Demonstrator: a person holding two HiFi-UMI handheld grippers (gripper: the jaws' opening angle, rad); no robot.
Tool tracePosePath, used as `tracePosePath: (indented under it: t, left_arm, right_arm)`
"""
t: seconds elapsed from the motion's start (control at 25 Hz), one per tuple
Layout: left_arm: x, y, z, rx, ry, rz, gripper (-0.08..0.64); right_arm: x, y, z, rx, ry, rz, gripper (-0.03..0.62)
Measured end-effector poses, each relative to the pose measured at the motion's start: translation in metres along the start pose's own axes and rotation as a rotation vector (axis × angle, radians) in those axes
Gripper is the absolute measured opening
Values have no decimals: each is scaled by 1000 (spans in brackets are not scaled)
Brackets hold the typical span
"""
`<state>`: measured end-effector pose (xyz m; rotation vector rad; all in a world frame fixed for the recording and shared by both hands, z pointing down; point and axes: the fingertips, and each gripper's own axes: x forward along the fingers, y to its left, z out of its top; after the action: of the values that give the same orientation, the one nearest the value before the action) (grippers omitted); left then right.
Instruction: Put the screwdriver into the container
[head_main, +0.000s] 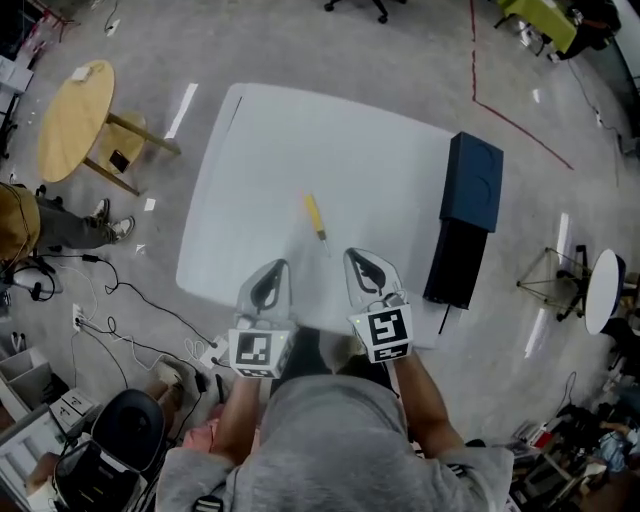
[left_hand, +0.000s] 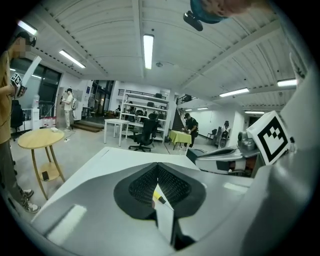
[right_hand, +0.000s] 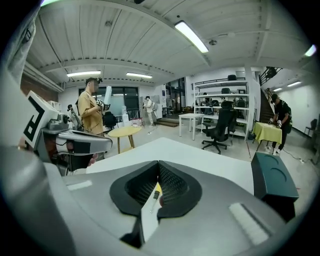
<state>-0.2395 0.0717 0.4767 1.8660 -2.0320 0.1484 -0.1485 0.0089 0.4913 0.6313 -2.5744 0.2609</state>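
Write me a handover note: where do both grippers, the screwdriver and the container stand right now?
Left gripper: shut, empty, over the white table's near edge.
Right gripper: shut, empty, beside it.
Yellow-handled screwdriver: lying loose mid-table, ahead of both grippers.
Dark blue box-shaped container: at the table's right edge.
Done: nothing yet.
Left: grasp the screwdriver, put it in the container.

The left forearm (head_main: 238, 415) and right forearm (head_main: 428, 398) reach forward side by side, bare below grey sleeves. The left gripper (head_main: 278, 268) and right gripper (head_main: 358, 258) sit near each other, both pointing ahead and slightly downward, the right a little further forward. Each gripper's jaws meet at the tips, clamping nothing.
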Motion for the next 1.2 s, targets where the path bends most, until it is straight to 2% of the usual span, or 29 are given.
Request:
tracePosePath:
  t: [0.24,0.52,0.92,1.2]
  left_arm:
    - [23,6,-23,-19,46,-23,12]
    - [46,40,-47,-41,105,-33,12]
    - [68,59,-54,-42,132,-52,12]
    - [77,62,-57,-57,151,-66,12]
  right_arm:
    - [24,-8,-22,25,52,-5,3]
    - [68,-4,-42,38,128,3,3]
    - [111,-6,-65,94,258,15,5]
    - [133,-2,-87,129,373,39,76]
